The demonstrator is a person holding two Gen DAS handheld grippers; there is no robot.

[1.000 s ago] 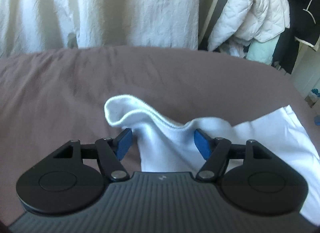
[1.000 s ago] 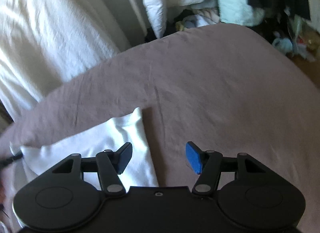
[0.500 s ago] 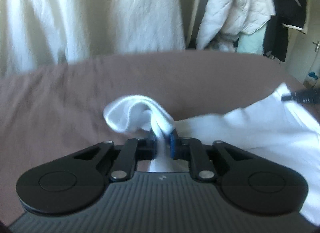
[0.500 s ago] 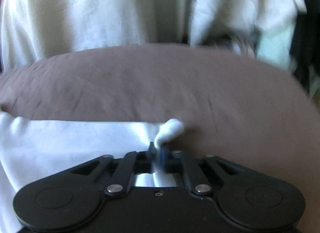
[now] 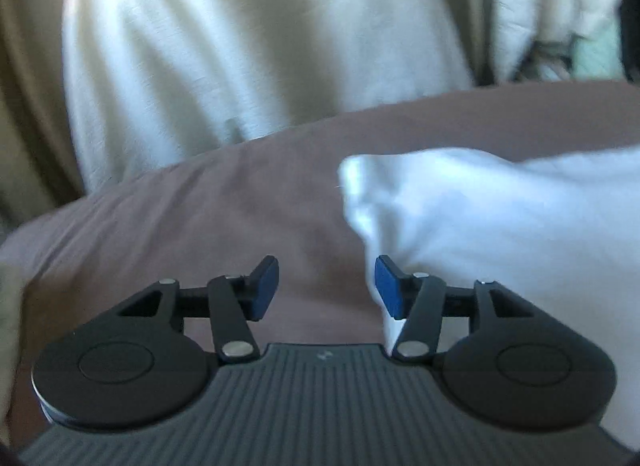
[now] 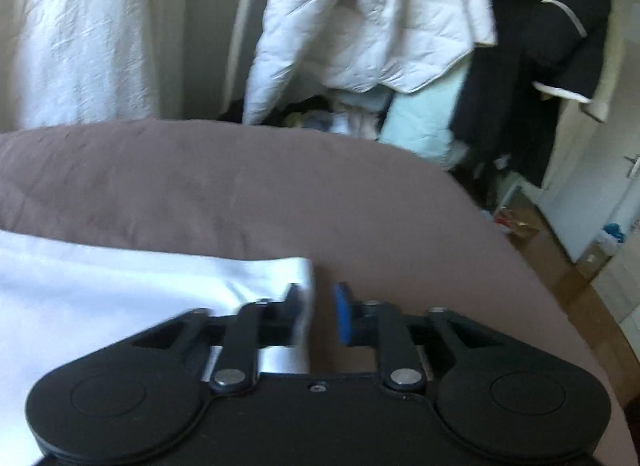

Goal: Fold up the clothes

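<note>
Both grippers (image 5: 326, 286) (image 6: 318, 314) now off garment (image 5: 500, 217)

Both wrist views low over bed (image 5: 168, 225)

A white garment (image 5: 500, 217) lies rumpled on the brown-covered bed (image 5: 200, 225).

Left gripper (image 5: 326, 286), jaws opening, beside white garment (image 5: 500, 217).
</note>
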